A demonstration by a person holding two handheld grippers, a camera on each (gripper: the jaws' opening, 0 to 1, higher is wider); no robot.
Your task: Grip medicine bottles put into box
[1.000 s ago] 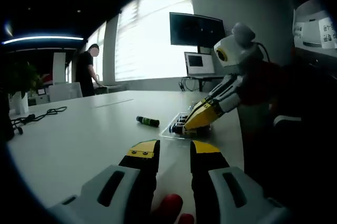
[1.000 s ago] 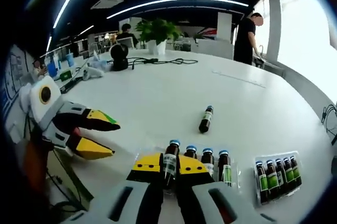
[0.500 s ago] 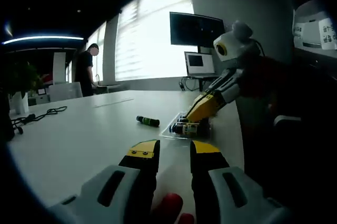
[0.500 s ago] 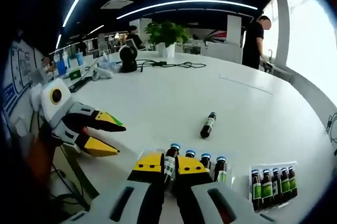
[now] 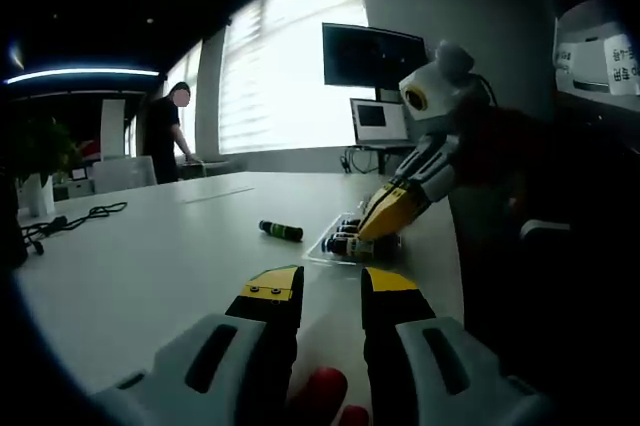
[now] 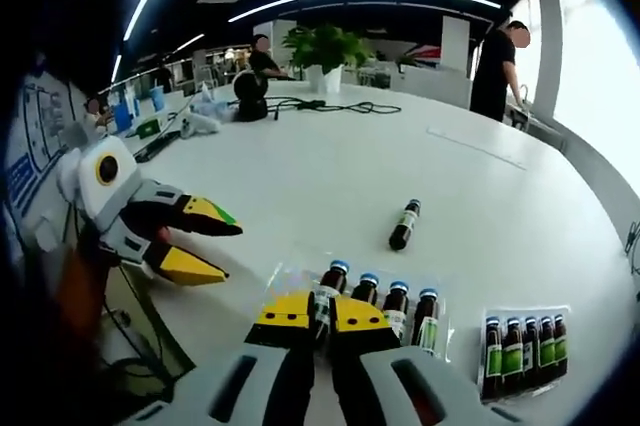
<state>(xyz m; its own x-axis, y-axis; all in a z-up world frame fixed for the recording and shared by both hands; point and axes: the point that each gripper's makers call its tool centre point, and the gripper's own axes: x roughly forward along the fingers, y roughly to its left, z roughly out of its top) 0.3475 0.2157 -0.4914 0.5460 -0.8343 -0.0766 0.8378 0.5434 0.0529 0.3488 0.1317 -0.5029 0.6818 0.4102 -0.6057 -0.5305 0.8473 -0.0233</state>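
Seating bottle into clear tray on counter: right gripper jaws clenched on it, beside 3 already in. Keep upright, lower straight, then release. Left gripper empty, jaws apart. Loose bottle next.

My left gripper hangs over the white table with its jaws a little apart. Far ahead, my right gripper holds a small bottle over the clear tray. Another bottle lies flat nearby.
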